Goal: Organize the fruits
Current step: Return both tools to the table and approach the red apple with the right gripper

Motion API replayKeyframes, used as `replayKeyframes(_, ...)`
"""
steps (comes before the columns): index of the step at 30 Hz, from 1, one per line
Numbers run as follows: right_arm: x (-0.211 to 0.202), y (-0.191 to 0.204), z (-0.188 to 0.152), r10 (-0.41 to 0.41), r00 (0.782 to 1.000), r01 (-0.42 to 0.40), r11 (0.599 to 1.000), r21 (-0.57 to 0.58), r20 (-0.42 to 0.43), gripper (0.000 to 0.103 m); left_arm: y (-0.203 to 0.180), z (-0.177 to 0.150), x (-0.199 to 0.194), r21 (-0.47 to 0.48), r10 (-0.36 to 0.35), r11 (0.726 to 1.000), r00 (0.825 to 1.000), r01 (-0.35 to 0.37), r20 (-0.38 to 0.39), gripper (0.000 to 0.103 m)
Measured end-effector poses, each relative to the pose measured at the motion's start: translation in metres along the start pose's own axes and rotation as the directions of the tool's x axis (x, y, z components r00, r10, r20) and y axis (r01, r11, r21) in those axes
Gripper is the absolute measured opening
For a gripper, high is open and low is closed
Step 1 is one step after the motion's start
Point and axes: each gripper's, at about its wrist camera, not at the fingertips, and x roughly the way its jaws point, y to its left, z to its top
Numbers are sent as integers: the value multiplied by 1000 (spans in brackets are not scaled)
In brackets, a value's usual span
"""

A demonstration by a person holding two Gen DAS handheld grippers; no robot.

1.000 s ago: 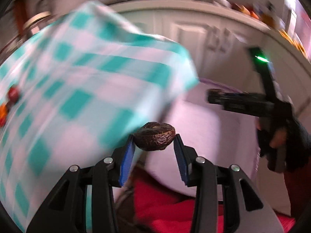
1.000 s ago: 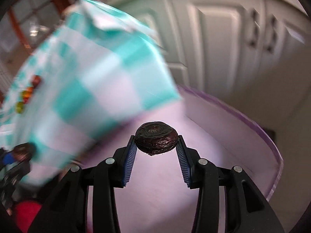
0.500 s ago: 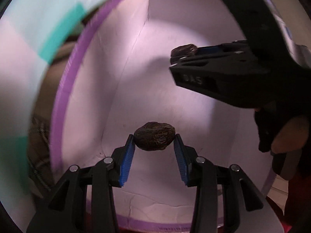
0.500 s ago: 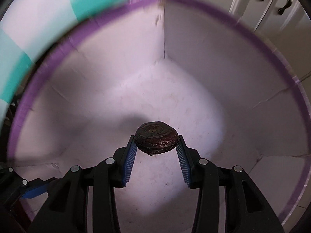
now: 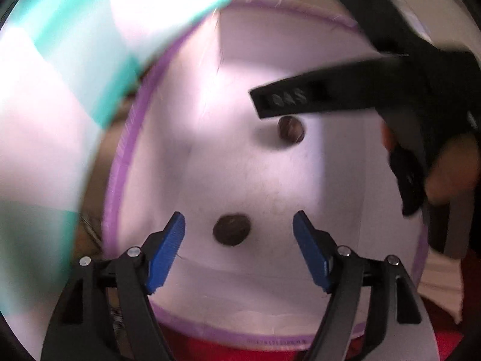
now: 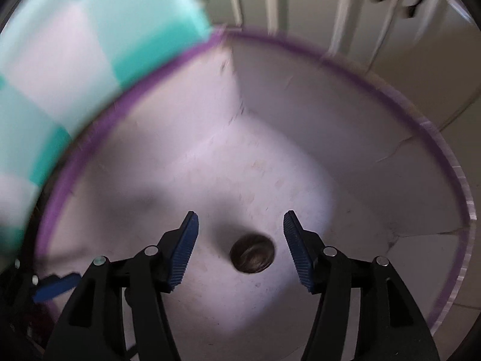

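Both grippers hang over a white box with a purple rim [image 5: 120,156] [image 6: 354,69]. My left gripper [image 5: 239,234] is open, and a dark wrinkled fruit [image 5: 231,229] lies loose on the box floor between its blue pads. My right gripper [image 6: 240,240] is open too, with a second dark wrinkled fruit [image 6: 252,257] on the box floor below it. That second fruit also shows in the left wrist view [image 5: 290,128], under the black body of the right gripper [image 5: 330,96].
A teal and white checked tablecloth [image 5: 45,96] [image 6: 75,60] hangs beside the box on the left. White cabinet doors [image 6: 330,9] stand behind it. Red fabric [image 5: 228,352] lies in front of the box. A gloved hand [image 5: 436,162] holds the right gripper.
Both grippers have opened and let go of their dark fruits, which now lie on the floor of the box. Before that they moved from beside the tablecloth to over the box.
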Motion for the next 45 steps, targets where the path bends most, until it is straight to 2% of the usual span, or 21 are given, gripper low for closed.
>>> replayKeyframes(2,-16,-9,1,-1,999,0,1000,26,39,62,-15,-1,-25,42,30,998,993,-35,117,77)
replayKeyframes(5,-45,-17,10,21,994,-28,998,56,111,64,-7,-13,-70,23,41,999,959,-49,282,81)
replayKeyframes(8,-74,-1,17,56,983,-63,997,34,176,68,34,-25,-115,-113,96,992,906,-54,412,87)
replayKeyframes(10,-96,25,15,91,971,-89,996,-18,223,71,64,-38,-137,-224,156,973,870,-54,468,92)
replayKeyframes(13,-126,65,13,161,942,-133,985,-113,293,75,107,-79,-181,-404,288,912,810,-69,512,96)
replayKeyframes(14,-136,81,12,190,930,-151,978,-144,314,76,124,-94,-198,-446,321,892,796,-72,513,99)
replayKeyframes(16,-153,106,9,241,910,-184,964,-192,338,77,164,-119,-219,-557,415,826,764,-88,495,100)
replayKeyframes(19,-167,150,6,319,889,-236,934,-269,328,78,215,-145,-237,-672,522,729,739,-129,425,100)
replayKeyframes(20,-168,169,4,338,888,-243,921,-305,313,78,236,-157,-241,-717,564,680,733,-150,381,100)
replayKeyframes(23,-168,222,0,360,891,-234,886,-400,276,79,283,-191,-250,-806,618,564,738,-180,269,100)
replayKeyframes(26,-166,277,4,384,886,-229,851,-472,262,81,342,-219,-251,-896,638,412,755,-168,152,100)
replayKeyframes(27,-166,293,7,390,884,-230,843,-487,257,82,356,-226,-249,-912,640,378,756,-160,133,100)
replayKeyframes(29,-158,337,18,407,881,-242,826,-509,243,83,380,-236,-251,-936,660,314,745,-157,96,100)
replayKeyframes(30,-152,362,26,411,883,-246,817,-521,227,84,397,-242,-252,-946,677,279,733,-168,70,100)
replayKeyframes(33,-134,416,45,402,892,-231,801,-552,209,84,431,-254,-251,-962,706,215,707,-167,35,100)
replayKeyframes(35,-118,464,61,388,901,-213,786,-580,195,84,449,-263,-251,-974,709,179,705,-138,30,100)
replayKeyframes(37,-101,500,73,365,913,-193,781,-593,184,84,459,-272,-250,-982,705,148,708,-115,24,100)
replayKeyframes(40,-80,546,88,344,921,-169,774,-610,182,84,467,-289,-246,-993,679,101,734,-65,21,100)
replayKeyframes(41,-73,561,92,335,924,-157,772,-616,183,84,468,-294,-246,-995,676,92,736,-40,33,100)
replayKeyframes(43,-61,587,101,304,934,-126,774,-621,189,84,466,-301,-248,-996,686,85,726,-22,43,100)
replayKeyframes(45,-53,607,108,288,938,-110,773,-625,191,84,468,-306,-247,-997,682,72,730,-7,44,100)
